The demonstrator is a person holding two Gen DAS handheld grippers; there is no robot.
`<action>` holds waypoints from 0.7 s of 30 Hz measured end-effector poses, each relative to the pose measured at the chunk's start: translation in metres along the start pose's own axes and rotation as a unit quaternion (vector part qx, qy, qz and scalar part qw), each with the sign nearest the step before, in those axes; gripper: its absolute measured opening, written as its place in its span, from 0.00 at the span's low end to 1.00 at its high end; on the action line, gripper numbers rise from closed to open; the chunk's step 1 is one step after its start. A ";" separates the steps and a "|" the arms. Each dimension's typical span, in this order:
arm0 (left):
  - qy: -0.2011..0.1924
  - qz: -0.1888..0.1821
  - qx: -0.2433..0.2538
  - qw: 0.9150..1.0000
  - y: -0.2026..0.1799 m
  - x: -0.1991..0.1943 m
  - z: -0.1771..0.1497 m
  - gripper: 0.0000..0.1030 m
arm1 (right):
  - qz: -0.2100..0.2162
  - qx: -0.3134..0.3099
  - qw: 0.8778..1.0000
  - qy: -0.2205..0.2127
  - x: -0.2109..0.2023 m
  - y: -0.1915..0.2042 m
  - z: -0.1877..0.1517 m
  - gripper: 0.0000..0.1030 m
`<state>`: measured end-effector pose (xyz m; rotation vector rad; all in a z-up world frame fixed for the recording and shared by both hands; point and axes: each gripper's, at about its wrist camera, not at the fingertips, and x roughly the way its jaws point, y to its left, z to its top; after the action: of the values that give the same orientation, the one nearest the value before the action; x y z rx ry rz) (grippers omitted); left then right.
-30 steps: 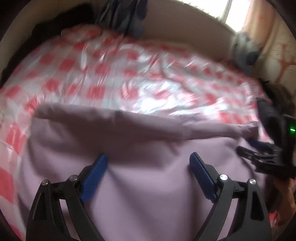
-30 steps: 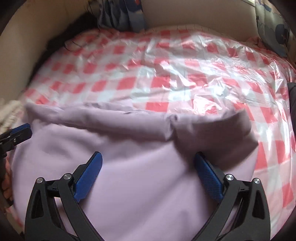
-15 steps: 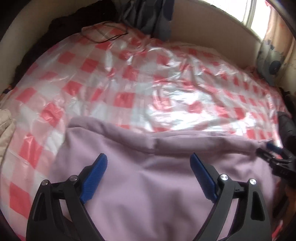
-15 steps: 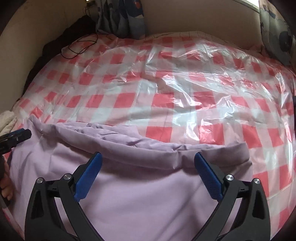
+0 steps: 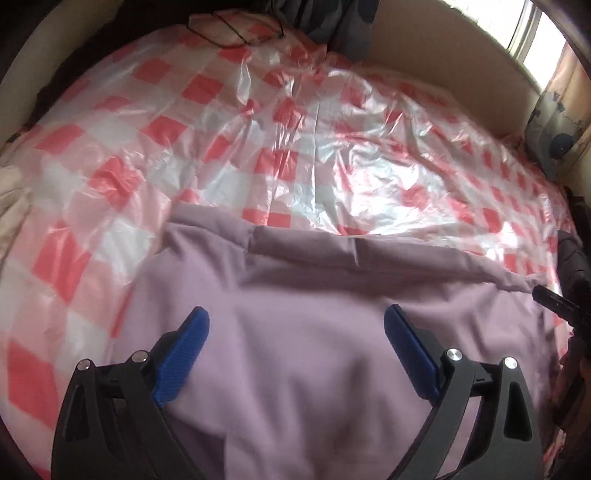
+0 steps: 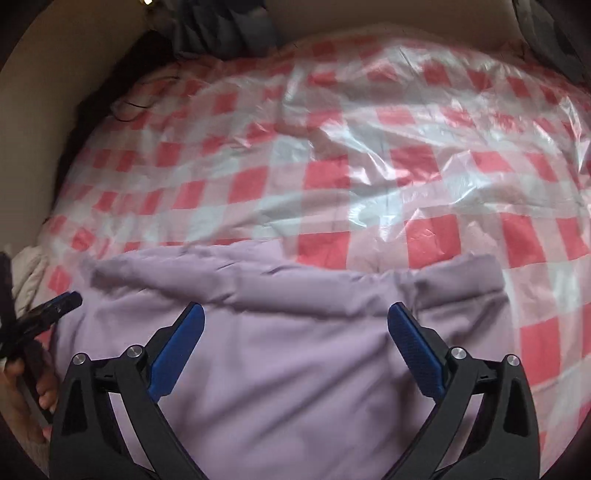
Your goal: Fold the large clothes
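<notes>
A large lilac garment (image 5: 303, 332) lies on the bed, its far edge a thick folded band (image 5: 351, 254). It also shows in the right wrist view (image 6: 295, 350). My left gripper (image 5: 295, 332) is open and empty above the cloth, its blue pads apart. My right gripper (image 6: 295, 328) is open and empty above the cloth too. The right gripper's tip shows at the right edge of the left wrist view (image 5: 554, 299). The left gripper's tip shows at the left edge of the right wrist view (image 6: 55, 310).
The bed carries a shiny red-and-white checked plastic cover (image 5: 295, 147). A dark garment (image 5: 332, 22) hangs at the headboard. A thin black wire (image 5: 236, 29) lies at the far end. A cream cloth (image 6: 29, 273) lies at the left edge. A patterned cushion (image 5: 554, 140) stands far right.
Both grippers have pulled back and turned over the bed, staying open. The garment's far edge now lies nearer to them and more of the checked cover shows.
</notes>
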<state>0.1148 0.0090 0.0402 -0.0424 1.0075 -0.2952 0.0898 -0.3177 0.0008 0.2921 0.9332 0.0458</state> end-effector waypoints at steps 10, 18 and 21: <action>0.059 -0.020 0.013 0.998 0.054 -0.029 -0.137 0.92 | -0.073 -0.069 0.995 0.017 -0.041 -0.013 -0.150 0.95; -0.006 -0.042 -0.040 0.998 0.074 -0.132 -0.154 0.92 | 0.070 0.070 0.995 0.001 -0.163 -0.058 -0.161 0.94; 0.024 -0.091 -0.101 0.990 0.097 -0.134 -0.177 0.92 | 0.114 0.154 0.981 0.016 -0.174 -0.094 -0.199 0.94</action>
<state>-0.0789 0.1548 0.0397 -0.3131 1.0797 -0.3612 -0.1807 -0.3915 0.0011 0.6871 0.9350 0.1184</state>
